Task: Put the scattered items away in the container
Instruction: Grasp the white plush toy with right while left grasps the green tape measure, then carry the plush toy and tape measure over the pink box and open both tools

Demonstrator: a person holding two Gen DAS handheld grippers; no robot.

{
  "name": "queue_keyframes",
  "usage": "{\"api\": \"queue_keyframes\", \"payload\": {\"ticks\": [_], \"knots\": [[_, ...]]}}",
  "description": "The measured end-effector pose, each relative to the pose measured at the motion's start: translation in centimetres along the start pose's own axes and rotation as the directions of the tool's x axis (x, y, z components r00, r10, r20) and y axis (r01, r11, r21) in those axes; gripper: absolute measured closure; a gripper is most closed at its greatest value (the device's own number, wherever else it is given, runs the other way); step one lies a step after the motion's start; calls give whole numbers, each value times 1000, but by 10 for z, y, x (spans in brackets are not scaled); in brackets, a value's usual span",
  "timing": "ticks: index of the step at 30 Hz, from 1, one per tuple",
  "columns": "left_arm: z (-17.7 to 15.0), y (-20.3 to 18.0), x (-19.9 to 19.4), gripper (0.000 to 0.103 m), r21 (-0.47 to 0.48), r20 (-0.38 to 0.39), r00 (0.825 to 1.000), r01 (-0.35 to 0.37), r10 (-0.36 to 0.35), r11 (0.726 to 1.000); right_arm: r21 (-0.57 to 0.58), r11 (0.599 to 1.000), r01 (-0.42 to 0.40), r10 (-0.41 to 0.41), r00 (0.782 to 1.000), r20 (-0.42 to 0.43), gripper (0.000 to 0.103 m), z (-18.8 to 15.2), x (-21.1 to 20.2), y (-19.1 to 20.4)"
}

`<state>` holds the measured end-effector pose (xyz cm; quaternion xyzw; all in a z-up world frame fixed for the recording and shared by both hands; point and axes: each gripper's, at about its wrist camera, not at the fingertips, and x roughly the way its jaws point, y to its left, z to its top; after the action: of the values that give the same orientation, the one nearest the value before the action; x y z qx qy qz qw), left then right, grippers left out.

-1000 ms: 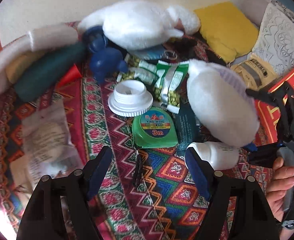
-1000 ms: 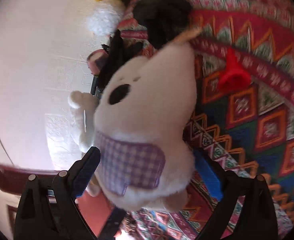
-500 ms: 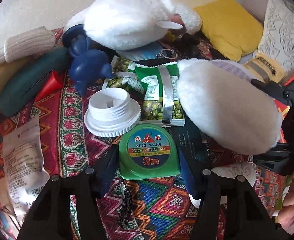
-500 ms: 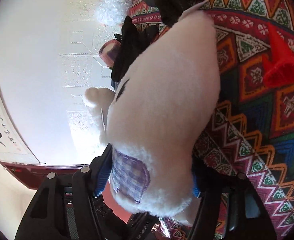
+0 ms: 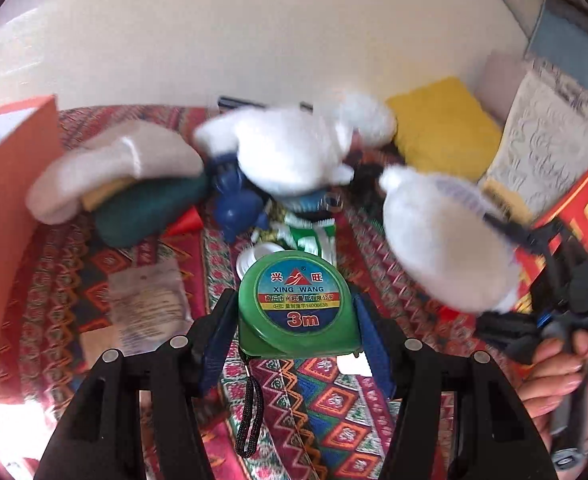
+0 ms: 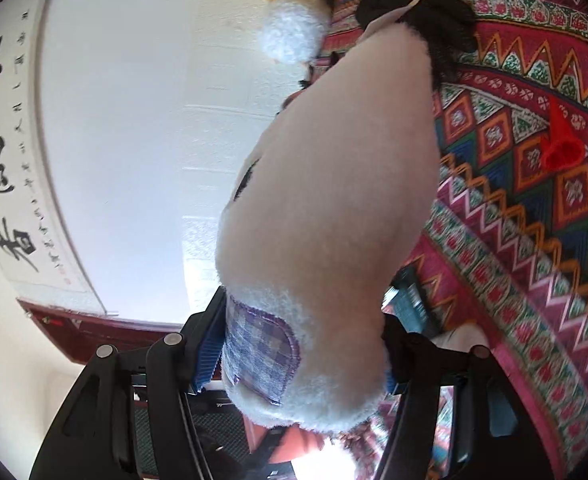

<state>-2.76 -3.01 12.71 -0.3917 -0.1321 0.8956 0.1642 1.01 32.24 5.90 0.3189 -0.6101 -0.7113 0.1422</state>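
Left gripper (image 5: pixel 295 320): now clamped on the tape measure (image 5: pixel 297 304), lifted off the patterned cloth (image 5: pixel 333 408).
Right gripper (image 6: pixel 299 354): still gripping the plush toy (image 6: pixel 329 208), held above the cloth's right edge.

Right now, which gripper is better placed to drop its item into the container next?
Hard to call: no container clearly shows. Both are loaded: the left gripper clamps the green tape measure, and the right gripper holds the white plush toy. The left's load is smaller, probably easier.
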Motion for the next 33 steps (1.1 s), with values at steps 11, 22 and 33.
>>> {"api": "queue_keyframes", "payload": {"ticks": [11, 22, 33], "knots": [[47, 94, -191, 46, -129, 348, 933, -51, 94, 990, -186, 982, -17, 9, 999, -40, 43, -57, 5, 64], [44, 261, -256, 25, -429, 297, 843, -301, 448, 852, -382, 924, 8, -72, 986, -152, 43, -141, 75, 116], [5, 286, -293, 25, -434, 306, 690, -511, 655, 742, -580, 807, -110, -88, 949, -303, 43, -254, 163, 197]]}}
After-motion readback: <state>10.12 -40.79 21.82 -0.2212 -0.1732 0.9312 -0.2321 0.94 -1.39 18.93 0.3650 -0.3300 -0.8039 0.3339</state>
